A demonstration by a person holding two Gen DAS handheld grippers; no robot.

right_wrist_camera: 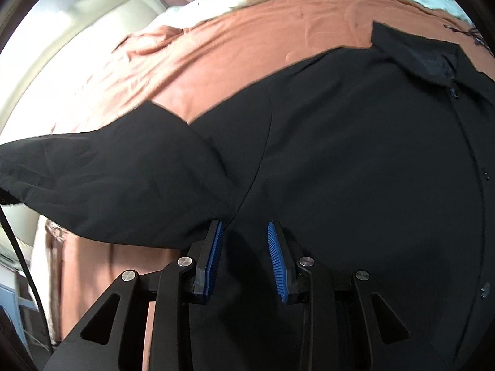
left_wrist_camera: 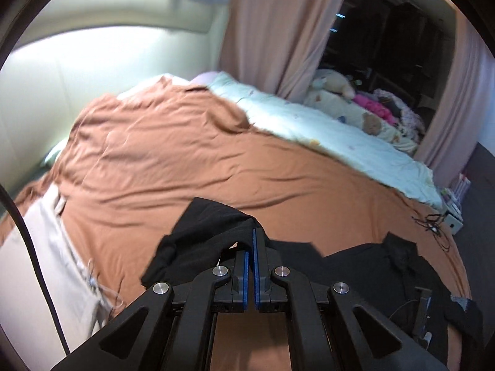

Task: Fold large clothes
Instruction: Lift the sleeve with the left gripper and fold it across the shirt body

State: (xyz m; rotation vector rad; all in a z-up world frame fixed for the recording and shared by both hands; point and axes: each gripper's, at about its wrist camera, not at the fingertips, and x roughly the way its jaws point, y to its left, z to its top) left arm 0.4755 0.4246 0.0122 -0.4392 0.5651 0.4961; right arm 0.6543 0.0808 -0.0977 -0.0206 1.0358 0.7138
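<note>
We are pinching the sleeve [left_wrist_camera: 201,232] of the black shirt [right_wrist_camera: 355,154] in our clenched left gripper [left_wrist_camera: 250,235], lifting it off the brown bedspread [left_wrist_camera: 185,154]; our right gripper [right_wrist_camera: 244,232] is resting half-spread on the body, gripping nothing, collar lying far right

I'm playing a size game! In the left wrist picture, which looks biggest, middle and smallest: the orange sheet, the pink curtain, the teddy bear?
1. Orange sheet, biggest by far.
2. Pink curtain.
3. Teddy bear, smallest, though it sits far back, which shrinks it.
</note>
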